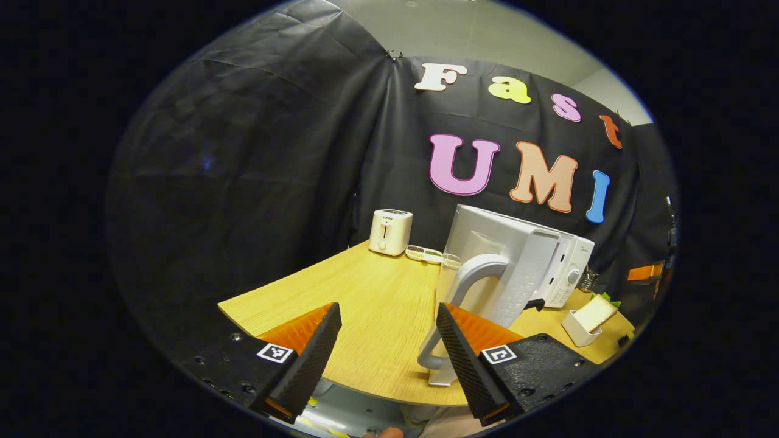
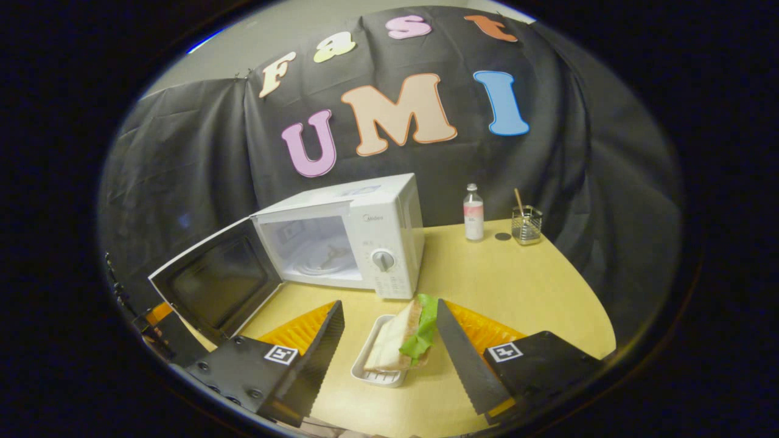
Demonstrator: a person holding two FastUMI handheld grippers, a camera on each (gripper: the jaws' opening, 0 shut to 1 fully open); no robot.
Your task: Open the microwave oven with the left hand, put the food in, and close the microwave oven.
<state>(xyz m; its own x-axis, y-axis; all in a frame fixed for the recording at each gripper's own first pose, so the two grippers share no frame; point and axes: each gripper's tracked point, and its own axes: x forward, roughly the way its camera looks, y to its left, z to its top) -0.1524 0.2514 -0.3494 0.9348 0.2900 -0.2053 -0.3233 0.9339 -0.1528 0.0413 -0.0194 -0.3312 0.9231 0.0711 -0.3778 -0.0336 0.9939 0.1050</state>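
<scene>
The white microwave stands on the wooden table with its door swung wide to the left and the cavity lit and bare. A sandwich with green lettuce leans in a small white tray in front of it. My right gripper is open, its fingers either side of the sandwich with gaps. In the left gripper view the door's outer face and curved handle stand just beyond the right finger of my open left gripper; the sandwich lies far right.
A white toaster and a small flat dish sit at the table's back left. At the back right stand a clear bottle, a dark round disc and a glass holder with a stick in it.
</scene>
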